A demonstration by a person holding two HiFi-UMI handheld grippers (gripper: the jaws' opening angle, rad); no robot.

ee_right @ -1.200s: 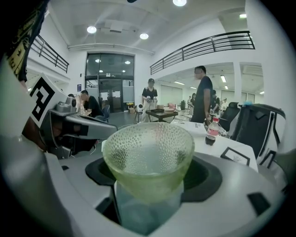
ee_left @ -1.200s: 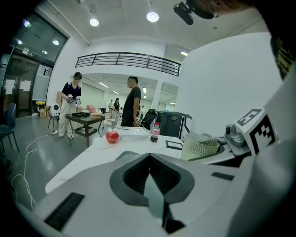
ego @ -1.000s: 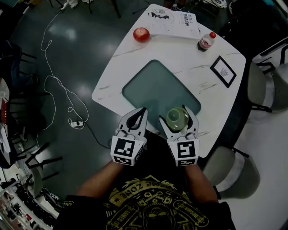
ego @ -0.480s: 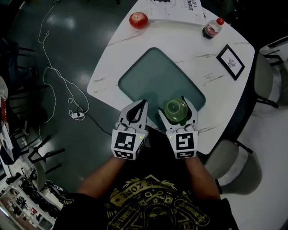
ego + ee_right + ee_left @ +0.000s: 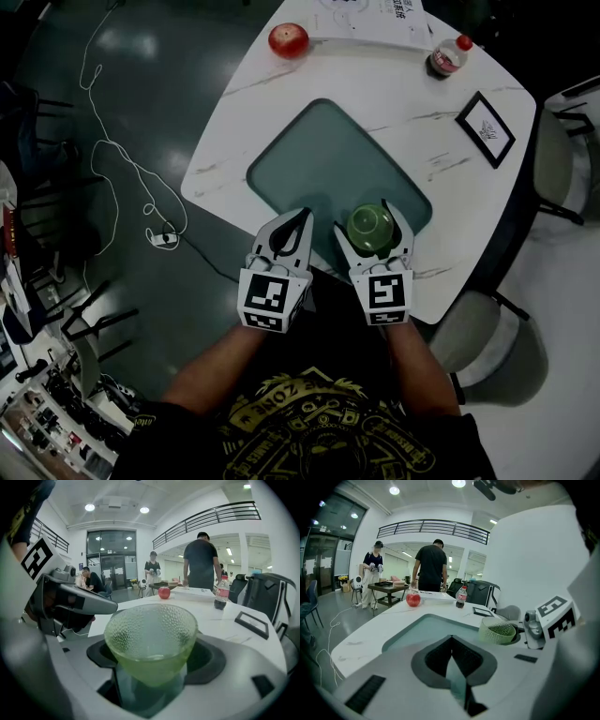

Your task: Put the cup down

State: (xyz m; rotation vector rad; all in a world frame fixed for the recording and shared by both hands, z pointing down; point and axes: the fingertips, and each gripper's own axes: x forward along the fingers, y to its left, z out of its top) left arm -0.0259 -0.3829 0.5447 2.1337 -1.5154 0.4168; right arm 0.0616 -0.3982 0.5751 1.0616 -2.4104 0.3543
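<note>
A green dimpled glass cup [image 5: 370, 228] [image 5: 151, 641] stands upright between the jaws of my right gripper [image 5: 373, 223] [image 5: 152, 677], which is shut on it. The cup is held above the near edge of the grey-green inset [image 5: 328, 169] in the white marble table [image 5: 441, 216]. From the left gripper view the cup [image 5: 497, 632] shows at the right. My left gripper [image 5: 292, 225] [image 5: 452, 644] hovers beside it at the table's near corner, jaws shut with nothing between them.
A red apple [image 5: 288, 40], a small red-capped bottle [image 5: 448, 58], a paper sheet [image 5: 375, 19] and a black framed card [image 5: 487, 129] lie at the table's far side. Chairs [image 5: 469, 328] flank the right. A white cable [image 5: 122, 169] trails on the floor. People stand behind [image 5: 201, 559].
Both grippers and the cup have shifted slightly forward over the table's near edge; the jaws have kept their states.
</note>
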